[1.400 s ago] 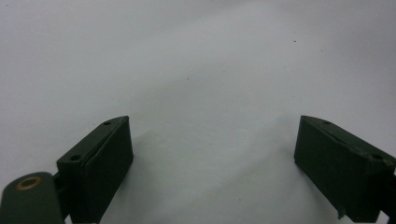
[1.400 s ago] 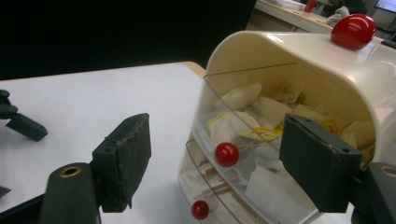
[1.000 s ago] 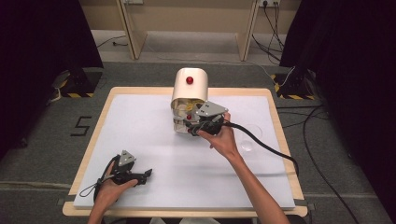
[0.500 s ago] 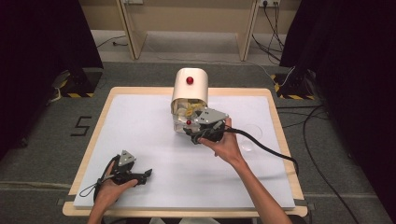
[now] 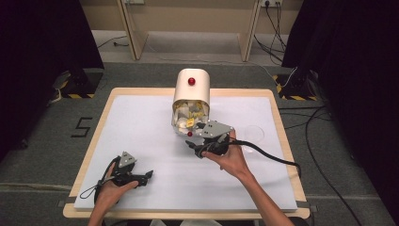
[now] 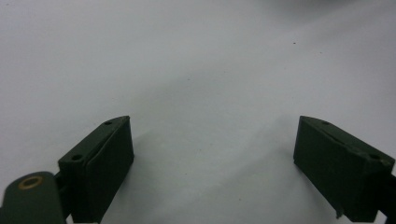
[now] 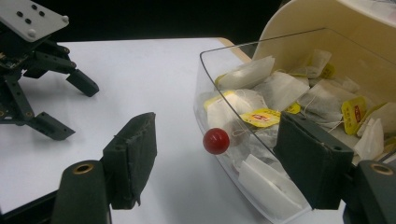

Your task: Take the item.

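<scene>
Right gripper view: right gripper [image 7: 215, 161] standing open, jaws bracketing red knob [image 7: 216, 141] at frame centre, on clear flap of tea bag bin [image 7: 299, 28], upper right. Likely pulling flap open next: centre knob between pads before closing. Left gripper [image 5: 143, 177] idling open, lower left of high view.

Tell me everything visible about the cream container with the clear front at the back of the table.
The cream container stands at the table's far middle on the white mat: a rounded, plastic-looking body with a red knob on top. Its clear drawer is tipped open toward the person, with a second red knob on its front, and holds many tea bags with yellow tags. The right hand-held gripper is open just before it, jaws either side of that knob without touching.
</scene>
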`<action>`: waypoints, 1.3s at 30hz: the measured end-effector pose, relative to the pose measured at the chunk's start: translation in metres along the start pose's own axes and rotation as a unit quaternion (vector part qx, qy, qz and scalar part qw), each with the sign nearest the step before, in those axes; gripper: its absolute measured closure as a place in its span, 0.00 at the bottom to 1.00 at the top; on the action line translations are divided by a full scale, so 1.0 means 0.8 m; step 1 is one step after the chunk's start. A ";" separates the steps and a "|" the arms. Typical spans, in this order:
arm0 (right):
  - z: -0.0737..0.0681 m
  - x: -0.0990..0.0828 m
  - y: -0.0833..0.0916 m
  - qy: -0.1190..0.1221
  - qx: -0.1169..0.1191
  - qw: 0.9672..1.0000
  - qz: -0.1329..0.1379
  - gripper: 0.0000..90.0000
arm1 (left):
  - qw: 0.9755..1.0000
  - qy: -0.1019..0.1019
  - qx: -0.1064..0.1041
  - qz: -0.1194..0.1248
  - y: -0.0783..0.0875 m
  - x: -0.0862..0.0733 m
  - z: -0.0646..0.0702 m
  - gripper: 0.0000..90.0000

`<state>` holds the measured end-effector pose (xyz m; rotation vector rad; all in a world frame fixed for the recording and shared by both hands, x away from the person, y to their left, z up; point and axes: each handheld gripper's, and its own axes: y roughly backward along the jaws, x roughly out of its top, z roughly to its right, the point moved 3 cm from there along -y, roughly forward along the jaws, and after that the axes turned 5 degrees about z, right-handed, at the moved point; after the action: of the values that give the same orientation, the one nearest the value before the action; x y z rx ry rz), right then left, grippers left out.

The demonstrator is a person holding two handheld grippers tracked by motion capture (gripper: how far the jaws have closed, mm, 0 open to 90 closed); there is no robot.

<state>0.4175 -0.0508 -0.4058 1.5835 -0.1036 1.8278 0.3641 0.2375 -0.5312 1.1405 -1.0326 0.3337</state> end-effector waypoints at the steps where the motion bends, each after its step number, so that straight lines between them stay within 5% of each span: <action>1: -0.001 -0.001 0.001 0.000 0.001 1.000 0.000 0.33 | 1.000 0.000 0.000 0.000 0.000 0.000 0.000 0.13; 26: -0.029 -0.011 0.012 0.016 0.017 1.000 -0.013 0.36 | 1.000 -0.001 0.001 0.000 0.000 0.000 0.000 0.13; 33: -0.023 -0.003 0.018 0.003 0.016 1.000 0.012 0.36 | 1.000 -0.001 0.001 0.000 0.000 0.000 0.000 0.13; 39: 0.000 0.012 0.028 -0.015 0.000 0.999 0.036 0.43 | 1.000 -0.002 0.001 0.000 -0.001 0.000 0.001 0.13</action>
<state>0.4056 -0.0635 -0.3887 1.6267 -0.1750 1.8595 0.3642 0.2368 -0.5313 1.1438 -1.0354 0.3334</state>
